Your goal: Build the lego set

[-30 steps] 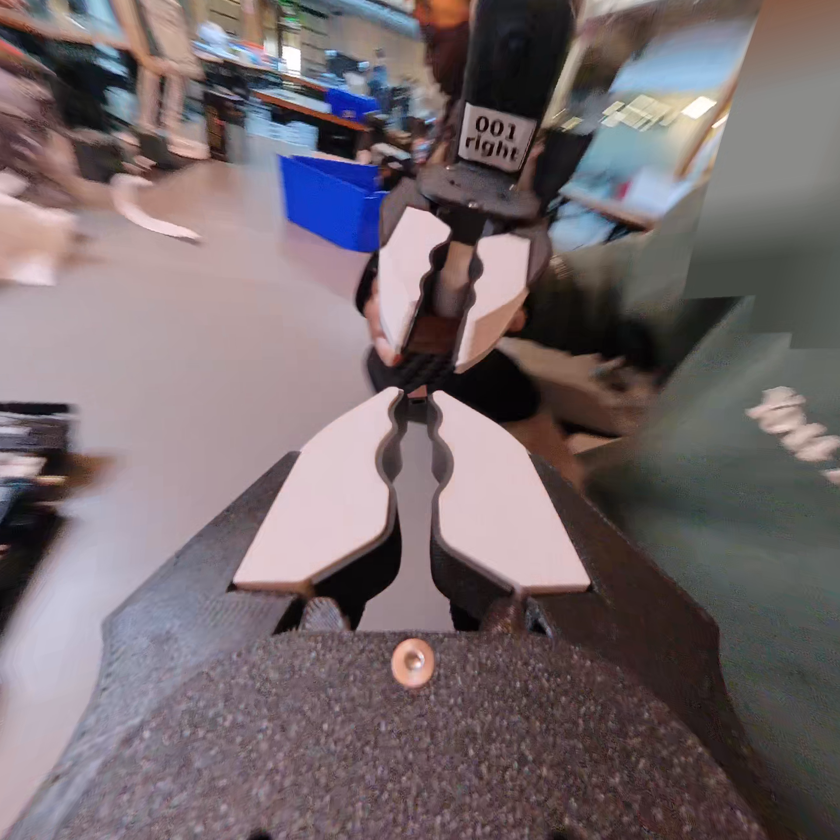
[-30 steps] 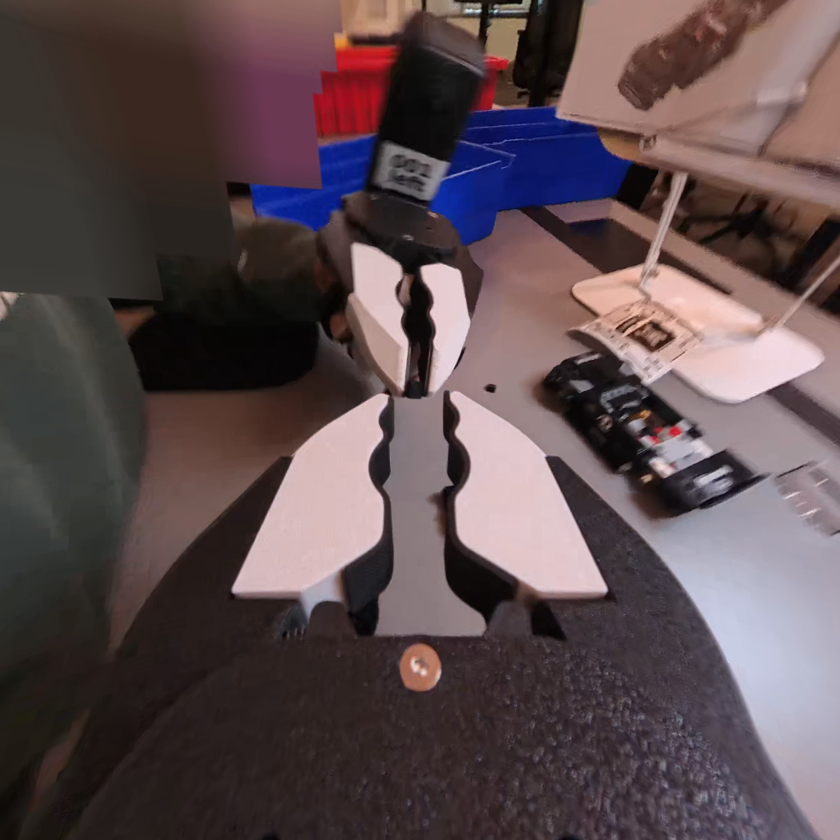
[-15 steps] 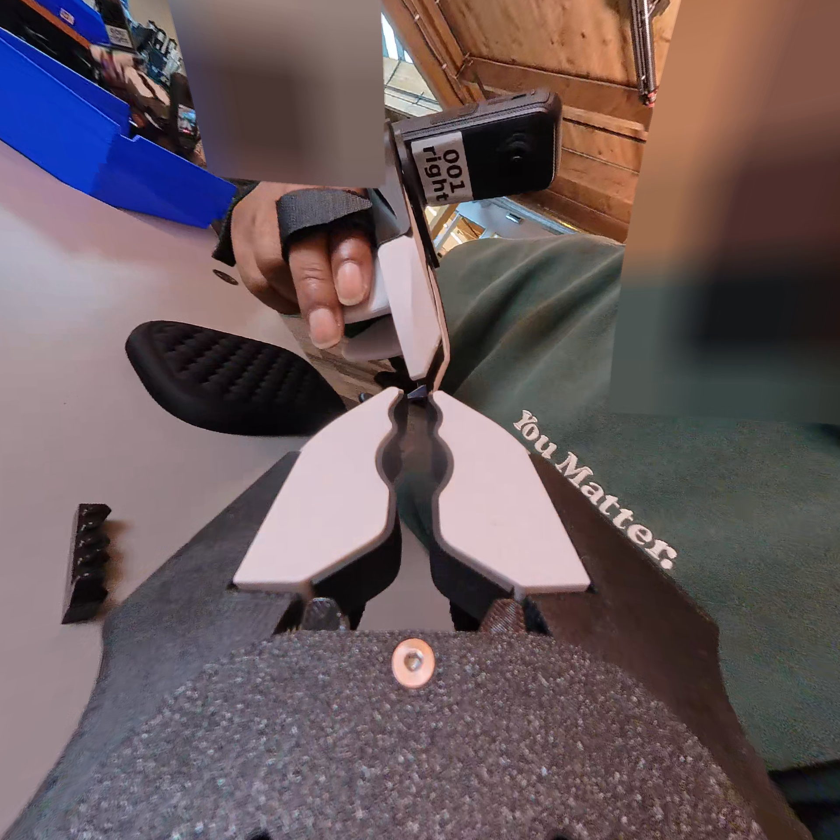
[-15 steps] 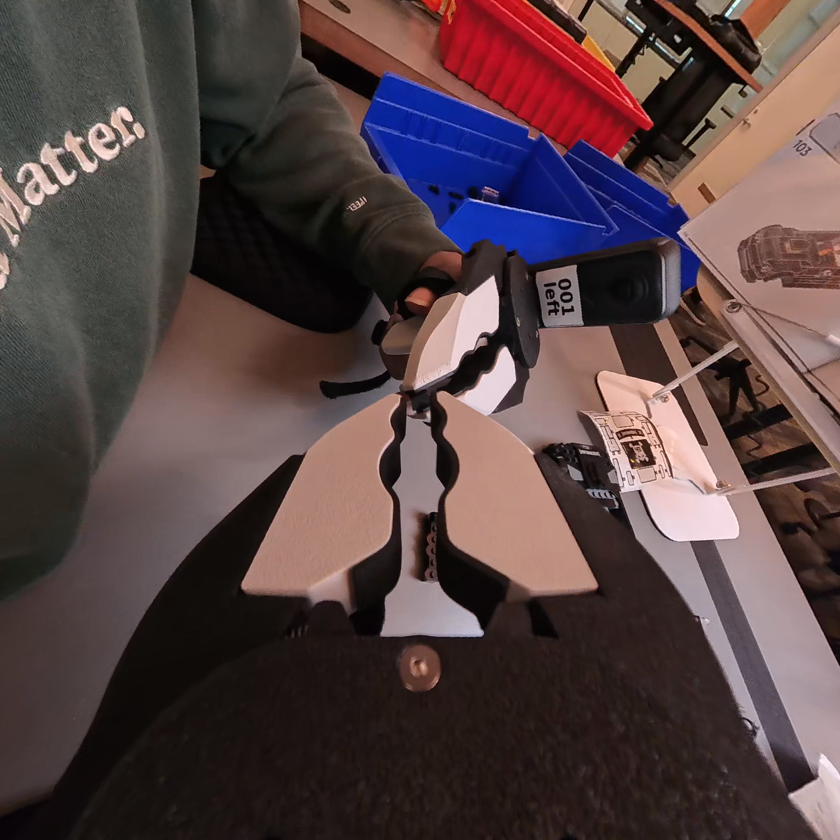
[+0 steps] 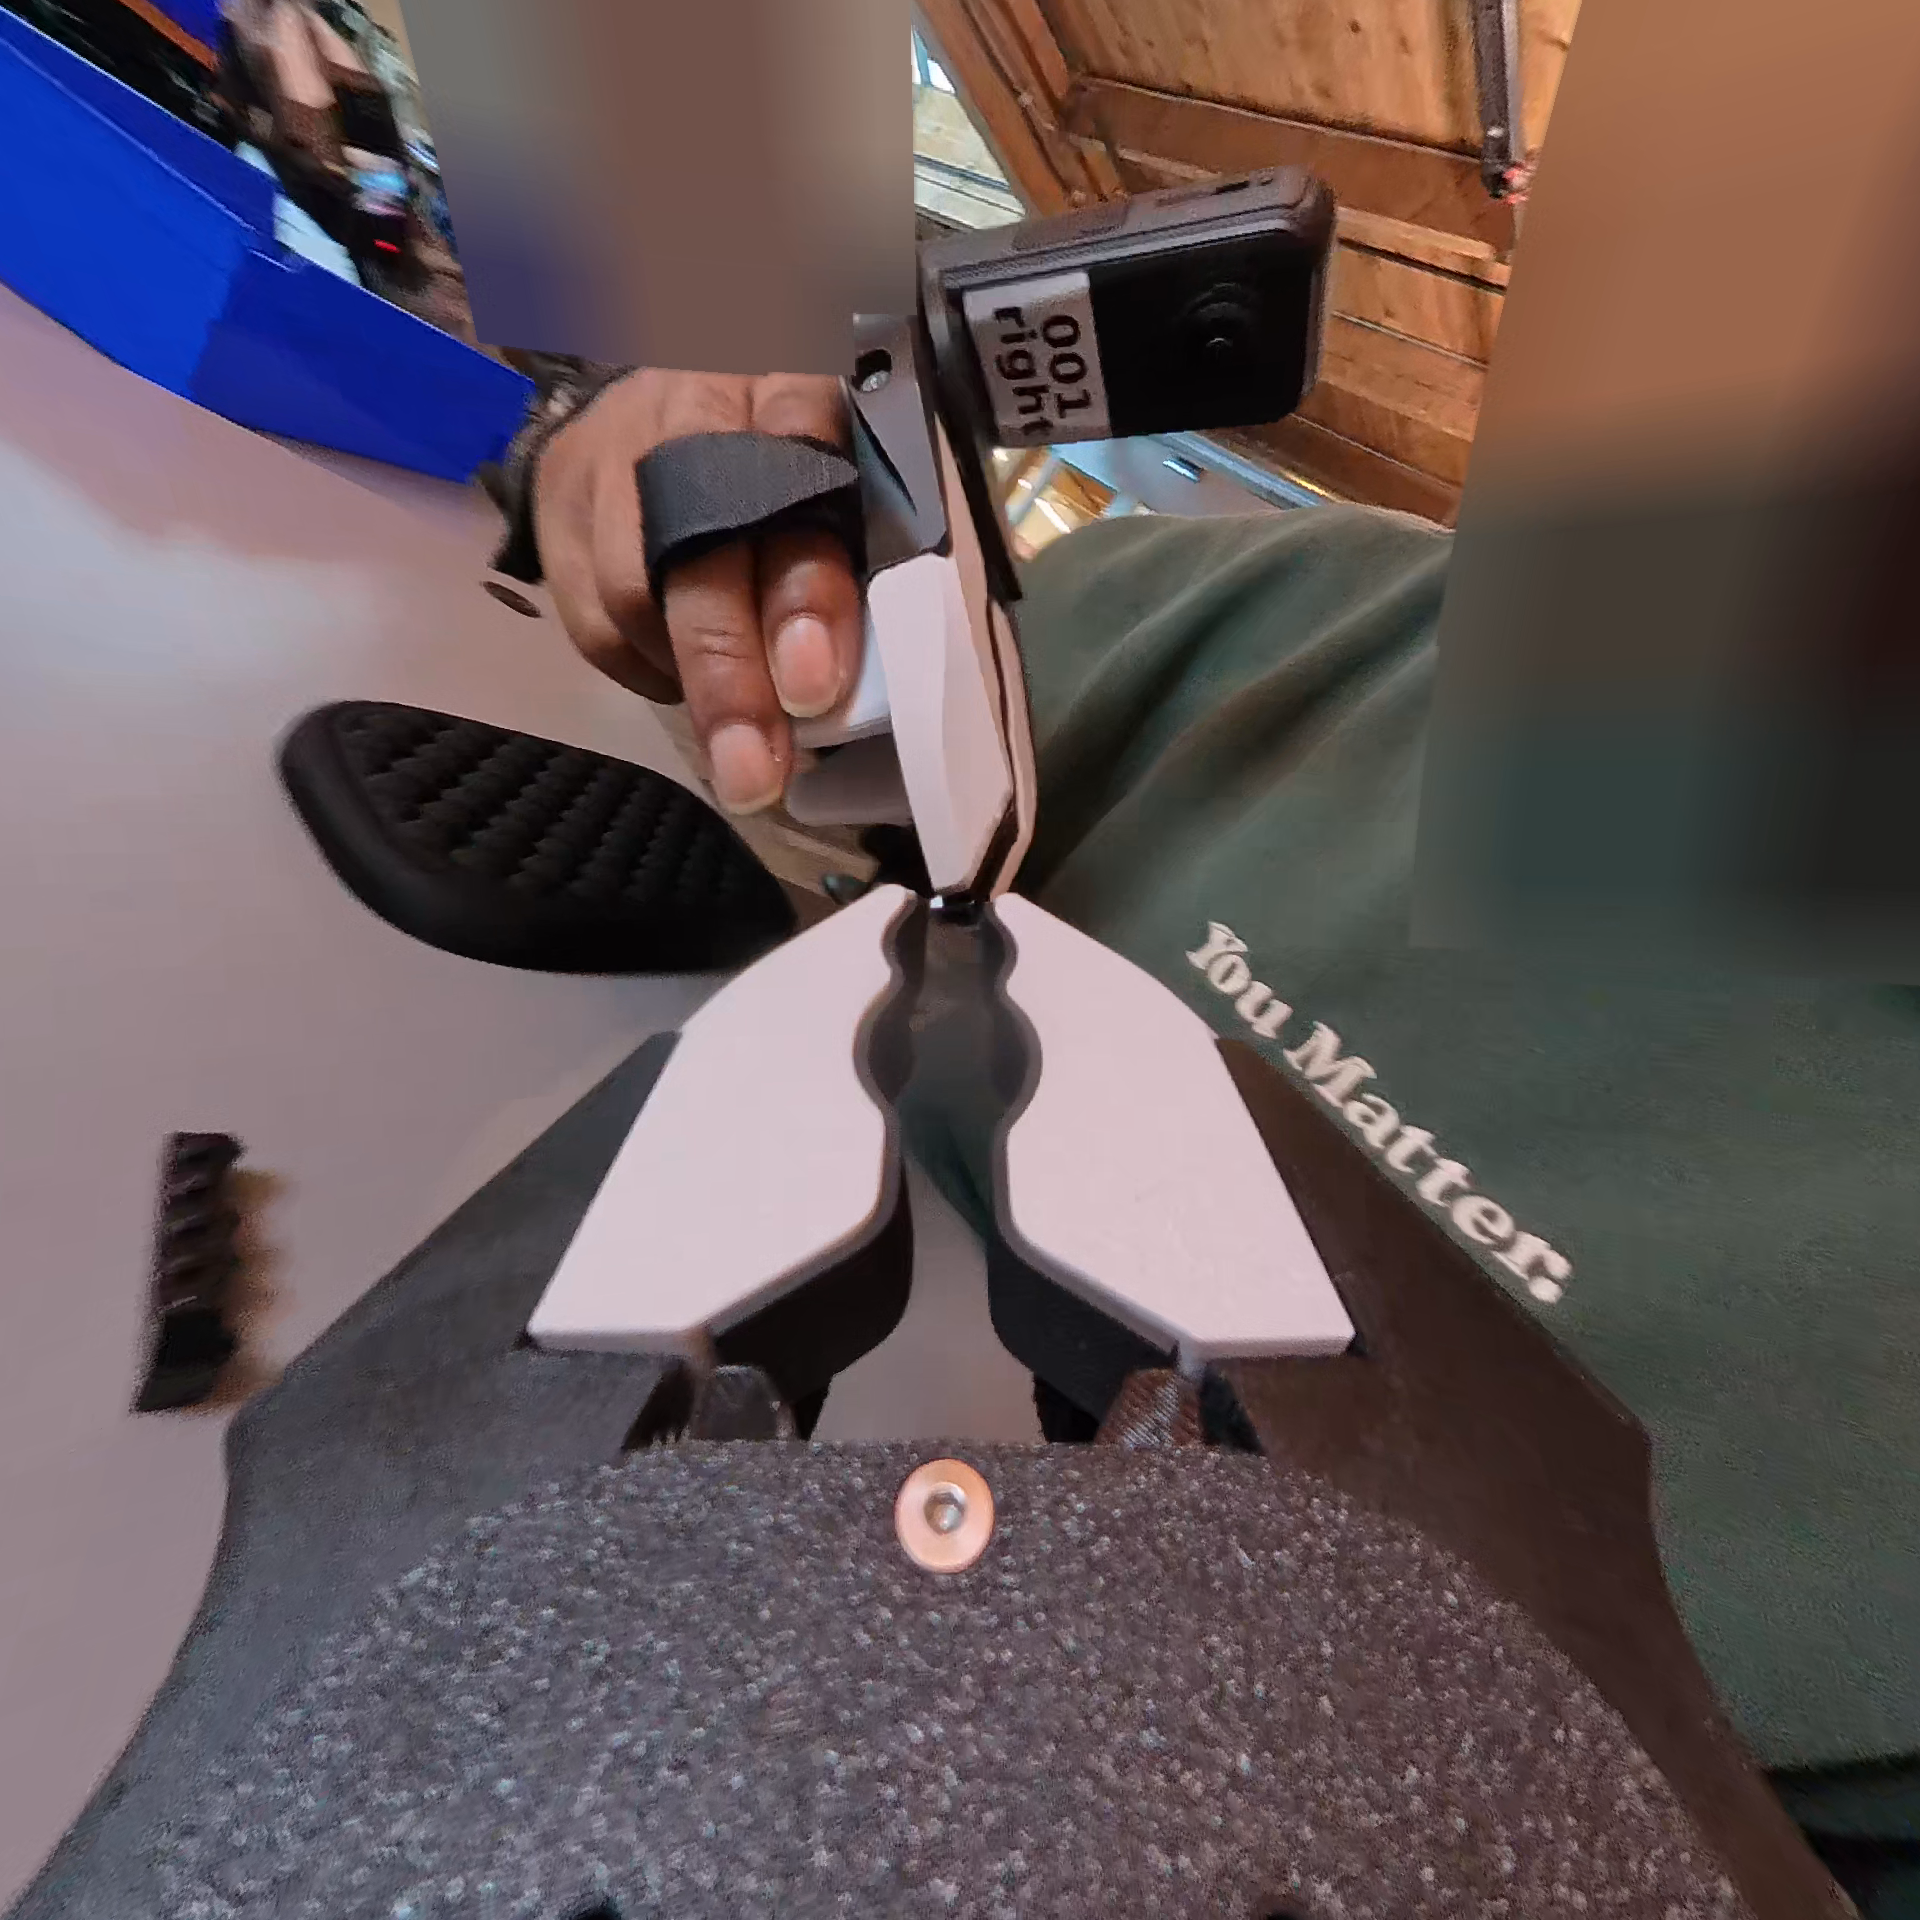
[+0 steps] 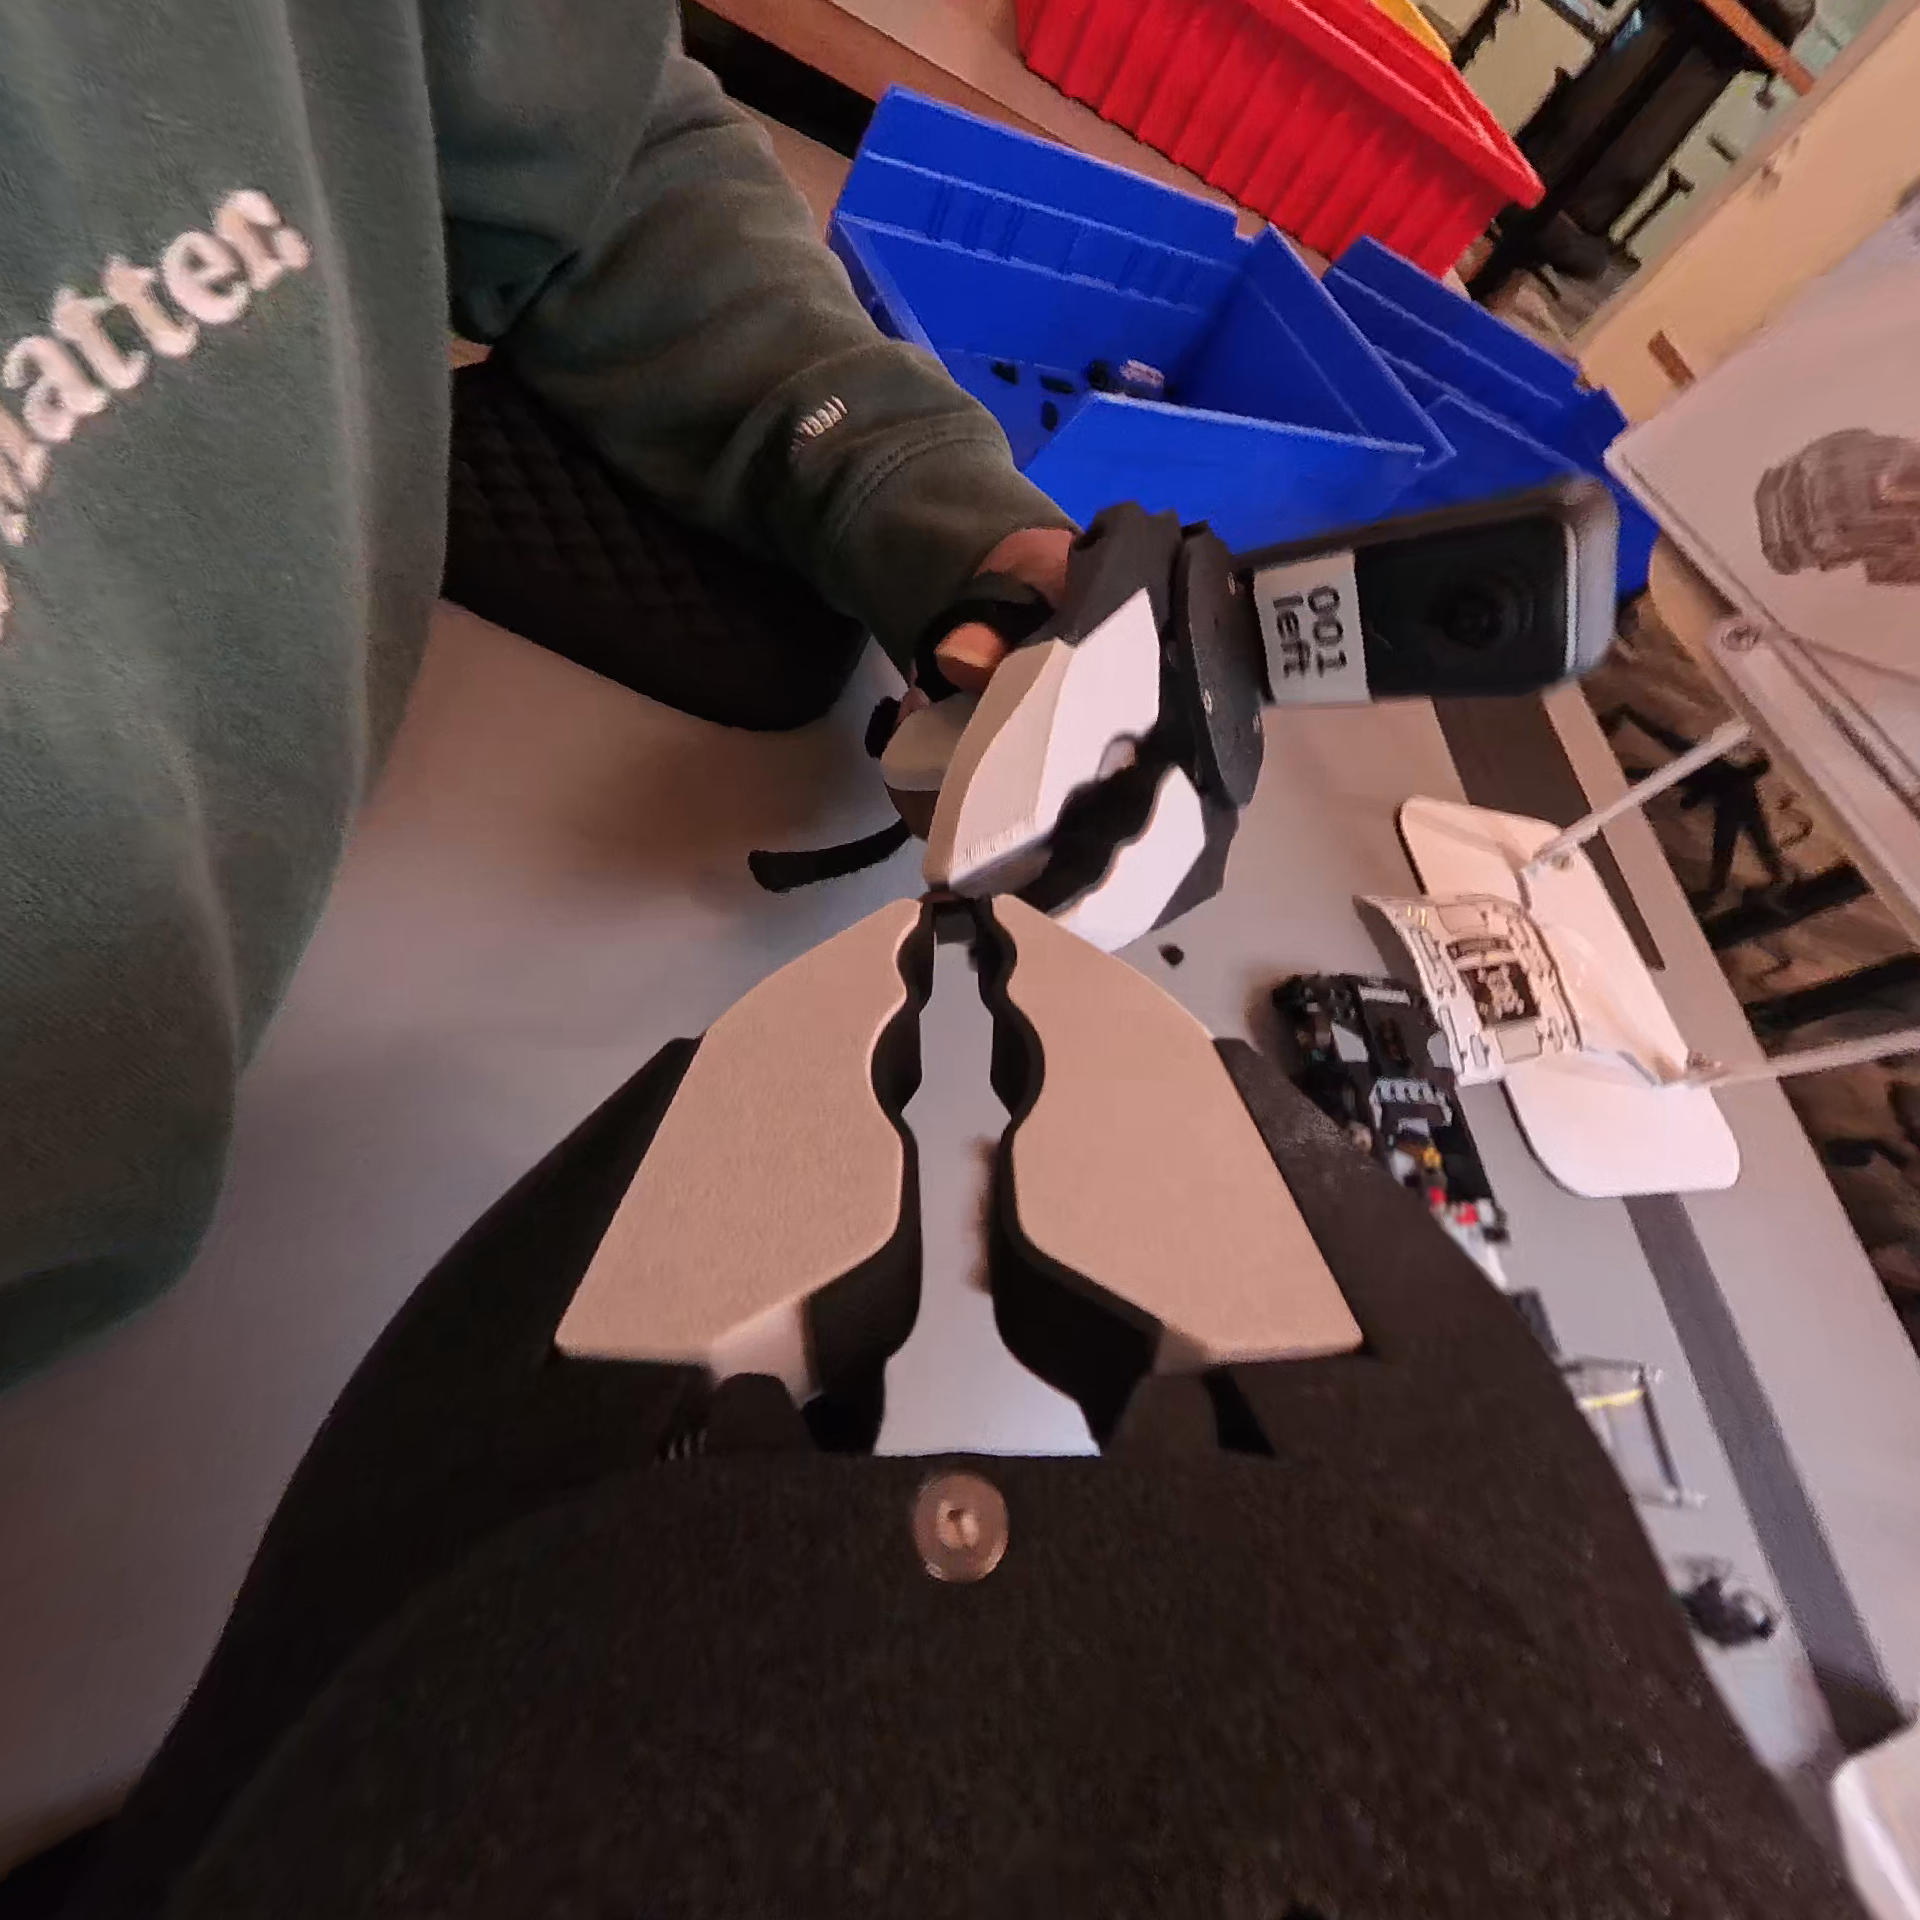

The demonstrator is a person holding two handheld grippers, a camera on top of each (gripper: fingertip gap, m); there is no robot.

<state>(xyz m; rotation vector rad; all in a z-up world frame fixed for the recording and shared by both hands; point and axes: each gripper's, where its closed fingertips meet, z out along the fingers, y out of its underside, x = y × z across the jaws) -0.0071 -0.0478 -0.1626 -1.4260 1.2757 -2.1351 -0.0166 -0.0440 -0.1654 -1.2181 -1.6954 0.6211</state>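
The left gripper [image 5: 951, 906] has its jaws drawn nearly together at the tips, pinching a small dark lego piece [image 5: 954, 910]. The right gripper [image 6: 954, 916] meets it tip to tip, its jaws likewise narrowed onto a small dark piece [image 6: 951, 925]; whether both clamp the same part cannot be told. Both are held above the grey table [image 6: 582, 935], close to the person's green sweatshirt [image 5: 1558, 831]. On the table lie a black toothed lego strip [image 5: 192, 1273], a black textured pad [image 5: 520, 831] and the partly built black lego model [image 6: 1382, 1091] beside a white document stand [image 6: 1621, 1122]. Blue bins [image 6: 1195, 343] and a red bin [image 6: 1278, 114] stand farther back.
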